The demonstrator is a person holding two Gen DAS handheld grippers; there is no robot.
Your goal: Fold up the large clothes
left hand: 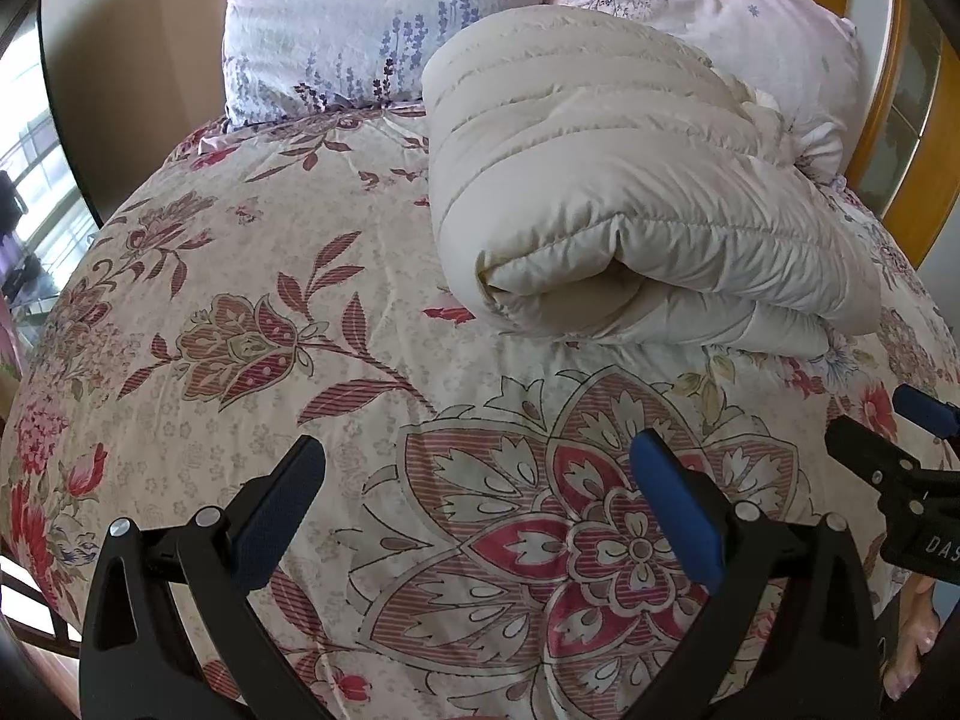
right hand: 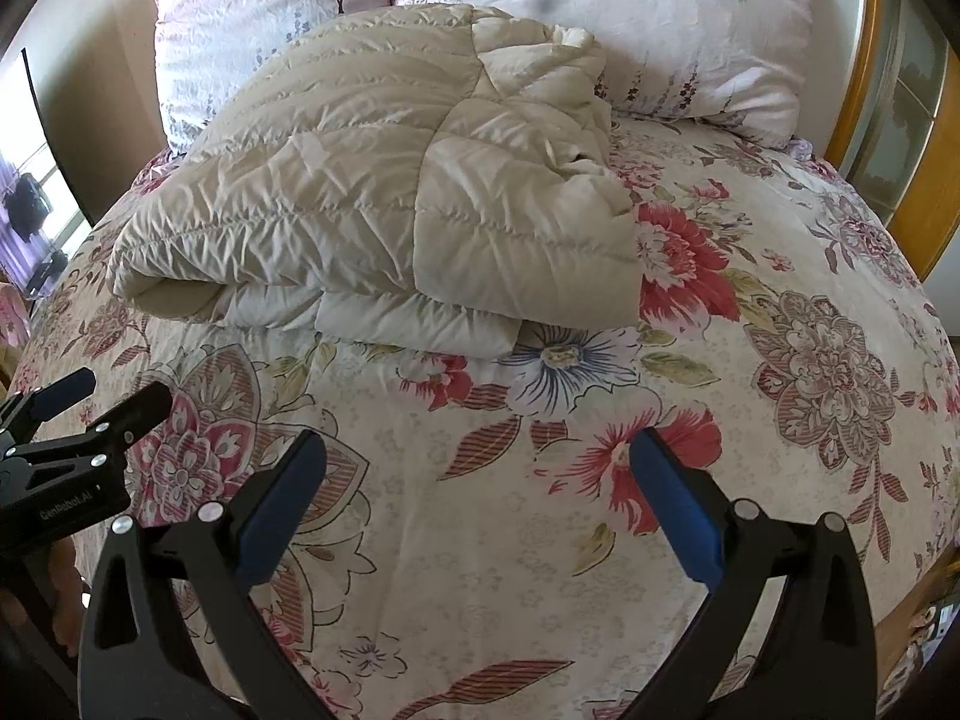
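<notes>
I see the bed [left hand: 240, 312] filling both views, covered by a flowered bedspread [right hand: 480, 510] in cream, red and pink. At its head stand two pale pink pillows [left hand: 336, 24] printed with trees and lavender, side by side, with a wooden headboard [right hand: 864, 90] behind them on the right.

On the bedspread lies a cream quilted coat [left hand: 612, 192], folded over on itself into a thick bundle. It sits toward the head of the bed, its far end against the pillows. From the right wrist view its rounded fold faces left and a loose flap lies over the top toward the right.

My left tool [left hand: 480, 504] hangs above the bedspread, nearer the foot of the bed than the coat, its blue-padded fingers [left hand: 675, 510] spread wide with nothing between them. My right tool [right hand: 480, 504] is beside it, likewise spread wide and empty, well apart from the coat. Each tool shows at the edge of the other's view.
</notes>
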